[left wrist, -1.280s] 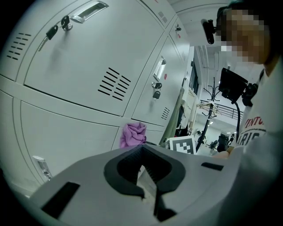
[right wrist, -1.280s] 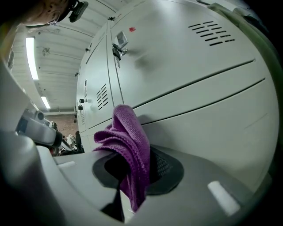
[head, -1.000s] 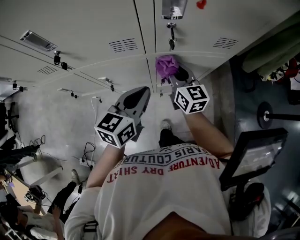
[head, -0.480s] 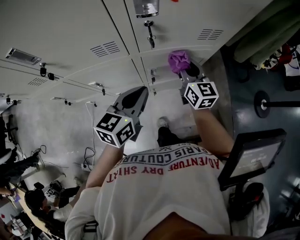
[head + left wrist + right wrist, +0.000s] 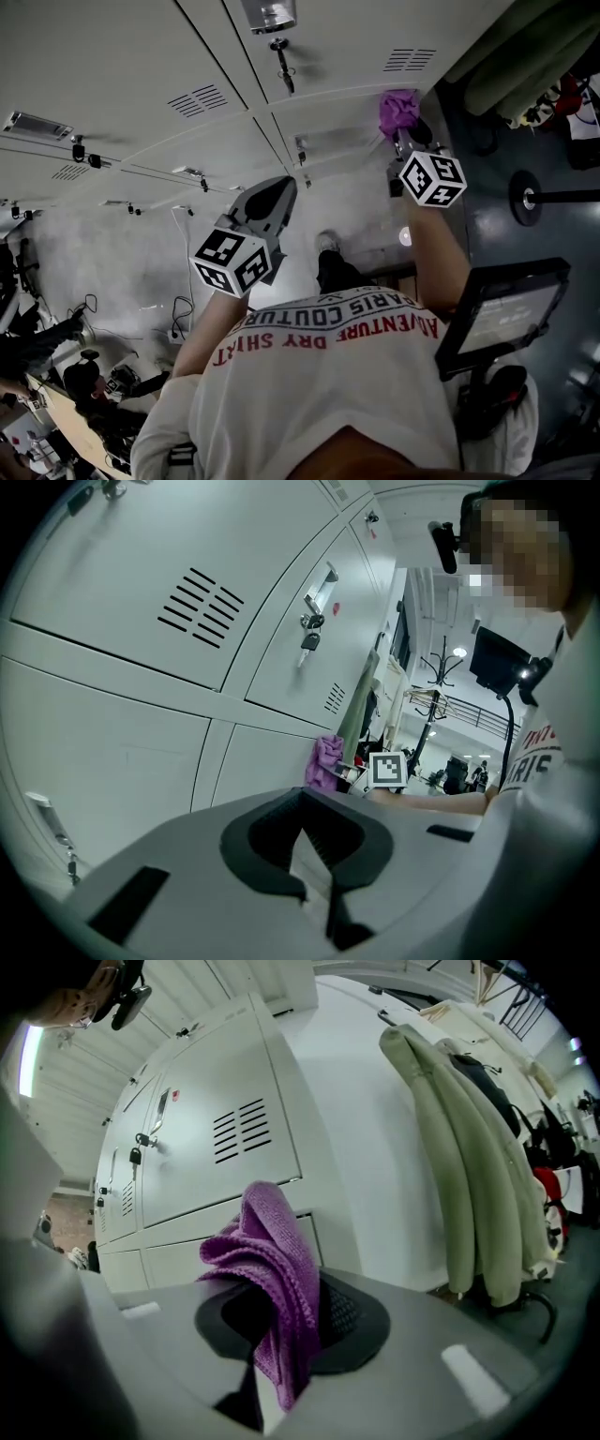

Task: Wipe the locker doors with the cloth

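The purple cloth (image 5: 398, 111) is bunched at the tip of my right gripper (image 5: 405, 133), which is shut on it. It presses against the lower grey locker door (image 5: 347, 141), close to that door's right edge. In the right gripper view the cloth (image 5: 272, 1269) hangs folded between the jaws of the right gripper (image 5: 281, 1321), with the vented locker doors (image 5: 216, 1138) behind it. My left gripper (image 5: 272, 195) hangs lower and to the left, away from the lockers. In its own view the left gripper (image 5: 314, 834) is shut and holds nothing, and the cloth (image 5: 326, 761) shows far off.
Keys hang from a lock (image 5: 280, 58) on the upper door (image 5: 122, 75). Pale coats (image 5: 469, 1147) hang just right of the lockers. A monitor on a stand (image 5: 502, 309) is at my right. Cables (image 5: 178, 309) lie on the floor, with seated people at lower left.
My right gripper has carried the cloth rightward along the lower door, towards the lockers' right end. The left gripper has stayed about where it was.
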`<state>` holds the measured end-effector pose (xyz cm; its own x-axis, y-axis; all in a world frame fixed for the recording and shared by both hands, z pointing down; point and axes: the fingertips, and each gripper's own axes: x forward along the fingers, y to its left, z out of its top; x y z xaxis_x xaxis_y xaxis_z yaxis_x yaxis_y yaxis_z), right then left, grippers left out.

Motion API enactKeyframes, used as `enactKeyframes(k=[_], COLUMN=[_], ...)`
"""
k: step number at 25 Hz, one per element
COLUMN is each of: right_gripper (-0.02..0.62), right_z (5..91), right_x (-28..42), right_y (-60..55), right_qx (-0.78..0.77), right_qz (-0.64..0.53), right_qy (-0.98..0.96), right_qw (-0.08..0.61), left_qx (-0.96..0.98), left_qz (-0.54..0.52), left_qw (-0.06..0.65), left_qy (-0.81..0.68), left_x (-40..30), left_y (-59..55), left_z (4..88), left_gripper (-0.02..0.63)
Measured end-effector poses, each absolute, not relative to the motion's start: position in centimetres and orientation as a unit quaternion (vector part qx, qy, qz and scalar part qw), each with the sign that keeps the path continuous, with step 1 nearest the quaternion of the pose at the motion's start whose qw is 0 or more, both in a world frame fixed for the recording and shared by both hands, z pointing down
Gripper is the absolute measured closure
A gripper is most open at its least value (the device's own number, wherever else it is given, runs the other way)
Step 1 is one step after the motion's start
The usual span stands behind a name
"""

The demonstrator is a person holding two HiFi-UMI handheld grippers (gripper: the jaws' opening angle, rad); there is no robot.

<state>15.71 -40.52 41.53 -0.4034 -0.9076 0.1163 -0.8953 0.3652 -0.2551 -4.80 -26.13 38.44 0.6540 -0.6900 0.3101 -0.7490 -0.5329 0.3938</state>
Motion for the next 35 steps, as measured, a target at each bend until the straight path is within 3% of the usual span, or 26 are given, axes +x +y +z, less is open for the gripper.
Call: enactKeyframes(k=[12, 25, 35], right_gripper=[0.522, 0.522, 0.522], right_z=[41.8, 43.4, 49.6], right_x=[16.7, -0.6, -6.7], right_y=[-40.1, -32.9, -34.8], right_qx=[-0.561, -0.396, -0.386], right_qz=[-0.15, -0.133, -0.172], right_qy=[0.814, 0.909, 0.904], right_qw=[0.029, -0.013, -0.062], left_qx=[0.87, 0.851, 0.832], left_qz=[0.057, 0.049, 0.046], left_qw=[0.257, 0.258, 0.267], left_qy=[-0.416, -0.455, -0.484], left_x=[-5.6, -10.2, -13.6], left_y=[-25.6, -24.5, -24.5], left_z=[38.8, 38.7, 39.4], left_gripper=[0.604, 0.604, 0.604])
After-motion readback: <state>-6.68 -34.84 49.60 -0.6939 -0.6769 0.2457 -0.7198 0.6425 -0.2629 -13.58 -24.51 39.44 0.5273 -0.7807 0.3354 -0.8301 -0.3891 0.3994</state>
